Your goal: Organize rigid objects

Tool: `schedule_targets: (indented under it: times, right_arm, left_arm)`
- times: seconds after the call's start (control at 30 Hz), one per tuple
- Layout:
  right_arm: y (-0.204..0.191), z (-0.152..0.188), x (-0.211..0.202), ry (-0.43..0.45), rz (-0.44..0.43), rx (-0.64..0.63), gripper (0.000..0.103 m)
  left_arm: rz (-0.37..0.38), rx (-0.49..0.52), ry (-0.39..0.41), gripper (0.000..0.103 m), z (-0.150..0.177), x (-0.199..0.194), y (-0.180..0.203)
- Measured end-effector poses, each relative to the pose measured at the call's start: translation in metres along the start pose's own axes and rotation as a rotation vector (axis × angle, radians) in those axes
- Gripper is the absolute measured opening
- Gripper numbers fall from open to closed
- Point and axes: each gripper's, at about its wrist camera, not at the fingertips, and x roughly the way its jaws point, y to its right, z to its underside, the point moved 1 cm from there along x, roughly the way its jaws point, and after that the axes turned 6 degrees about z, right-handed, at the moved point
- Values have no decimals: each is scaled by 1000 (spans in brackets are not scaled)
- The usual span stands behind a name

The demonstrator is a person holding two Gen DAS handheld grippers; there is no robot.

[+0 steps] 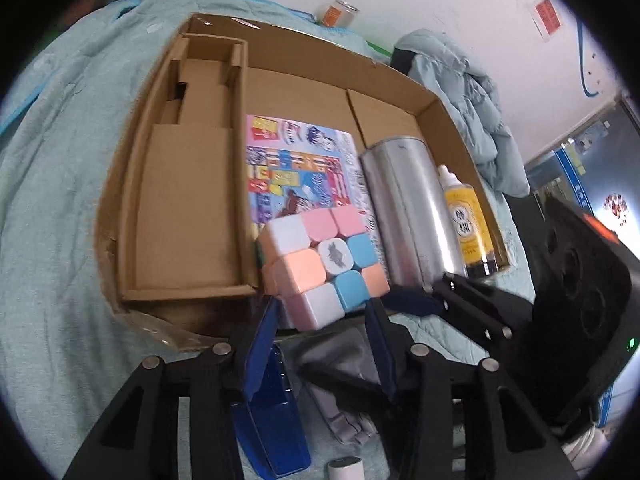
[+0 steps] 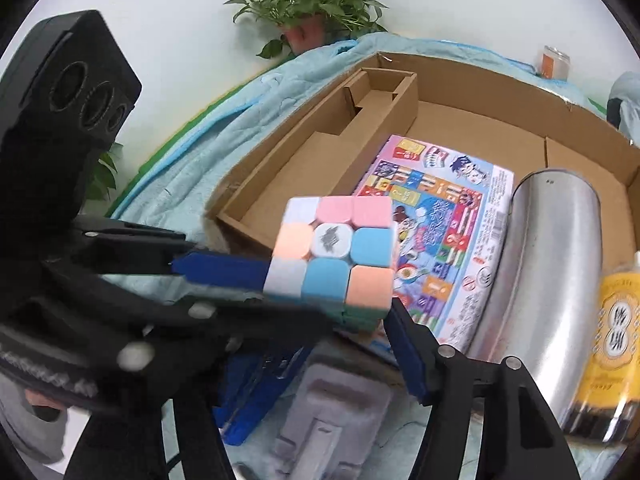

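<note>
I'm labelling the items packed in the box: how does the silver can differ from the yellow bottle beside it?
The silver can is plain bare metal; the yellow bottle has a printed label. The silver can is much wider and a little longer than the slim yellow bottle. The yellow bottle narrows to a white nozzle; the silver can ends flat. Both lie on their sides, side by side, in the cardboard box.

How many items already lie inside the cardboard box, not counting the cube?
3. A colourful printed flat pack lies mid-box, a silver metal cylinder lies to its right, and a yellow plastic bottle rests against the brown cardboard box right wall. Others may be hidden.
</note>
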Motion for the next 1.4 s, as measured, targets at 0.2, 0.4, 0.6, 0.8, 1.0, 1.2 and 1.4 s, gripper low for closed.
schedule_targets:
  times: [0.2, 0.4, 0.6, 0.8, 1.0, 1.2, 1.4]
  right_arm:
    - [-20, 11, -10, 32, -4, -24, 65]
    - [-18, 19, -30, 91, 79, 30, 84]
    - [-21, 58, -90, 261, 238, 79, 103]
    - [-16, 112, -100, 192, 199, 209, 102]
    - [-10, 155, -88, 114, 200, 275, 99]
    - [-12, 138, -38, 47, 187, 196, 91]
    - [-20, 129, -1, -1, 185, 145, 84]
  left_arm:
    - [21, -5, 4, 45, -4, -4, -7]
    - [-43, 55, 113, 45, 7, -29, -1]
    - [-259, 139, 429, 92, 44, -92, 23]
    - [-202, 26, 323, 93, 82, -82, 12]
    - [-82, -77, 132, 91, 134, -47, -7]
    - [-132, -97, 155, 91, 146, -45, -7]
    - [-134, -82, 179, 91, 139, -47, 3]
